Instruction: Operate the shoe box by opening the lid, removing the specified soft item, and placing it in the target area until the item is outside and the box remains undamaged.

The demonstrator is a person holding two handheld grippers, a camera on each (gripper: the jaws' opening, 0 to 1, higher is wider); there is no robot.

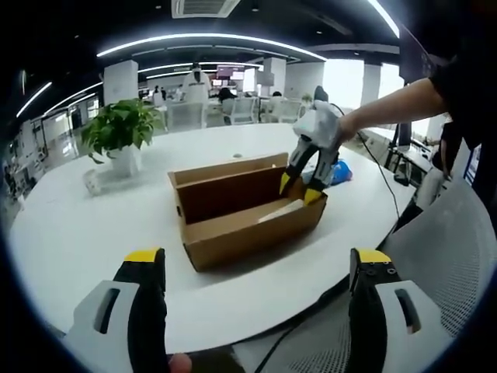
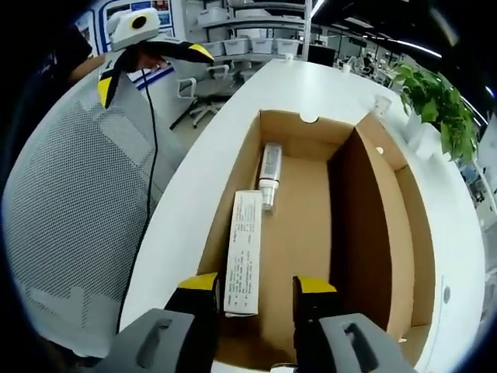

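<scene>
The brown shoe box [image 1: 241,221] [image 2: 303,210] lies on the white table with its lid [image 1: 225,167] [image 2: 415,225] swung open. Inside lie a long white carton [image 2: 245,252] [image 1: 281,210] and, beyond it, a white tube [image 2: 269,175]. My right gripper [image 2: 256,284] [image 1: 300,188] hangs open over the box's near end, and the carton's near end sits between its jaws without touching them. My left gripper [image 1: 258,260] [image 2: 151,70] is open with nothing in it, held back off the table's edge, away from the box.
A potted plant [image 1: 120,128] [image 2: 439,105] stands on the table beyond the box. A grey mesh chair [image 1: 443,256] [image 2: 78,210] sits at the table's edge beside me. A blue object [image 1: 342,172] lies past the box's end. Office desks and chairs fill the background.
</scene>
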